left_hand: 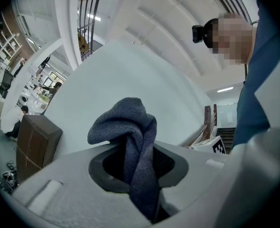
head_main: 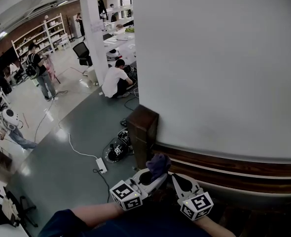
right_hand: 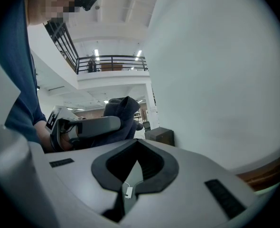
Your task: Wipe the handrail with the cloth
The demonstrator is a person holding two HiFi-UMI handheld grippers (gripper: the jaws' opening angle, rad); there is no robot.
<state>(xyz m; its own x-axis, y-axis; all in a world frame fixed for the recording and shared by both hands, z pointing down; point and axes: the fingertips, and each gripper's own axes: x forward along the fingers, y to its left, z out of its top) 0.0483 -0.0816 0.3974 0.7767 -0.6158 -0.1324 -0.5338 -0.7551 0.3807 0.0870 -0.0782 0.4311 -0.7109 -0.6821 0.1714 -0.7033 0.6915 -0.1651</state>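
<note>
cloth [left_hand: 126,122] clamped in left gripper [head_main: 154,176] hides its tips; handrail [head_main: 234,163] cut off.

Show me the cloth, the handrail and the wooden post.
cloth [head_main: 159,163], head view, bunched top.
handrail [head_main: 234,160], head view, dark upper band.
wooden post [head_main: 141,132], head view, side face.

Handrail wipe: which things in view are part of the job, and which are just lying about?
Job:
- cloth, clamped in the left tool
- wooden handrail along the white wall
- end post of the rail
- right tool, holding nothing

Lying about:
- power strip with a white cable on the floor
- black office chair
- shelving
- crouching person
</note>
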